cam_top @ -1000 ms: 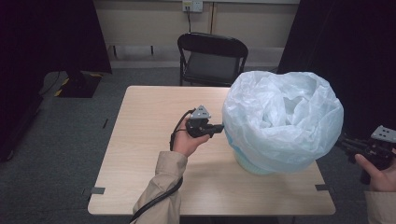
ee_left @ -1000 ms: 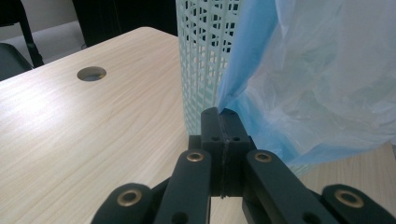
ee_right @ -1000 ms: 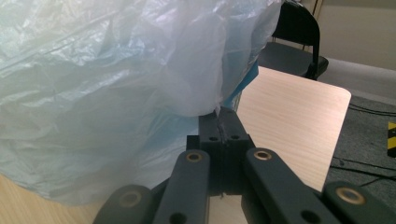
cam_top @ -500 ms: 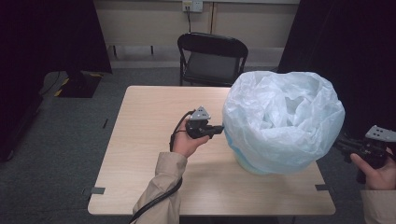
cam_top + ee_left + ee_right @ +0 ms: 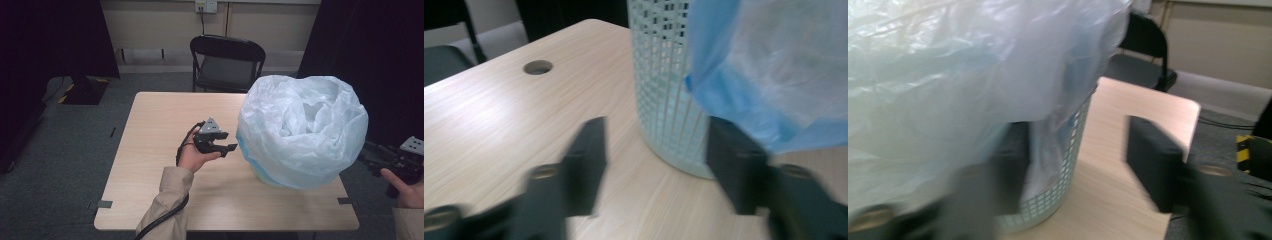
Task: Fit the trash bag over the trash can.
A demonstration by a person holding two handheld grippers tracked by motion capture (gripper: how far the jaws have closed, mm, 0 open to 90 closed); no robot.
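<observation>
A pale blue plastic bag [image 5: 300, 130] billows over a light mesh basket [image 5: 669, 100] standing on the right half of the wooden table [image 5: 160, 125]. My left gripper [image 5: 229, 141] is held level just left of the bag, pointing at it. Its jaws have just been opening and stand apart, with nothing pressed between them. In the left gripper view [image 5: 656, 130] the basket wall lies just beyond the jaws. My right gripper [image 5: 364, 152] hovers off the table's right edge, pointing at the bag. Its jaws have also just opened. Bag film [image 5: 948, 65] hangs in front of its left jaw.
A black folding chair [image 5: 227, 60] stands behind the table's far edge. A round cable hole [image 5: 538, 66] sits in the tabletop. Dark curtains hang at both sides of the room. The table's left half lies bare.
Both grippers' jaws were together before and now stand apart. The left gripper has dropped slightly beside the bag. The right hand has stayed where it was.
</observation>
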